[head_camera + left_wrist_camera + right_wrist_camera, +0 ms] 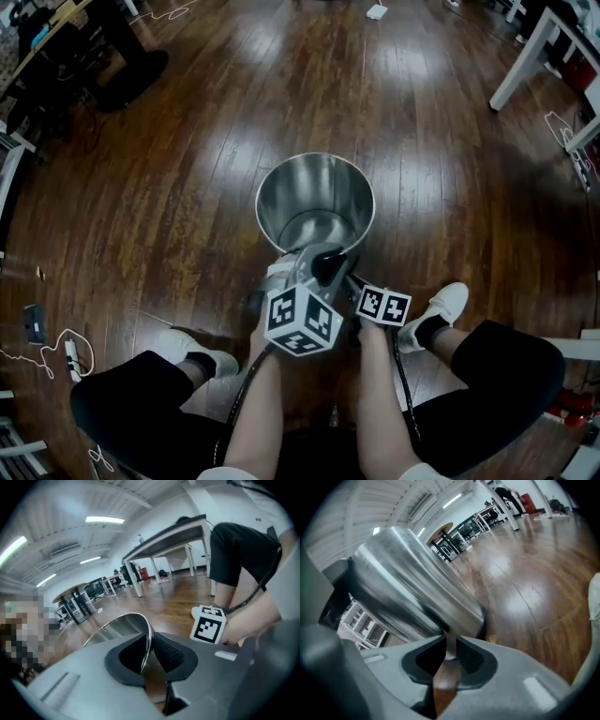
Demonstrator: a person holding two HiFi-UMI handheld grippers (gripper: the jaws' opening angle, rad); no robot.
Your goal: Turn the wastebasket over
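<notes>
Grey-bodied and close together, the two grippers slope forward and down from the person's forearms, which run up the middle of the head view between knees in black shorts. The left gripper (150,651) sits rolled, its marker cube (302,322) showing two faces to the head camera. Its dark pads are pinched together on the thin rim of the wastebasket (314,183), one pad inside the wall and one outside. The right gripper (449,656) lies just beside it, with its own cube (384,306) near a white shoe (445,305). Its jaws are likewise clamped on a thin strip of the basket's metal edge, with the outer wall (408,583) rising away to the upper left in that gripper's view.

The wastebasket is a plain round can of brushed silver metal. It is smooth and shiny inside and out, and it tapers from a wide mouth to a narrower bottom. It has no lid or liner, and its floor reflects the ceiling light. It stands on the dark wooden floor (187,141) directly in front of the person's feet, and both grippers hold the near side of its rim.

Its mouth opens upward toward the head camera, so the long axis runs roughly vertical with the closed end down. Whether the base sits flat on the boards cannot be made out.
</notes>
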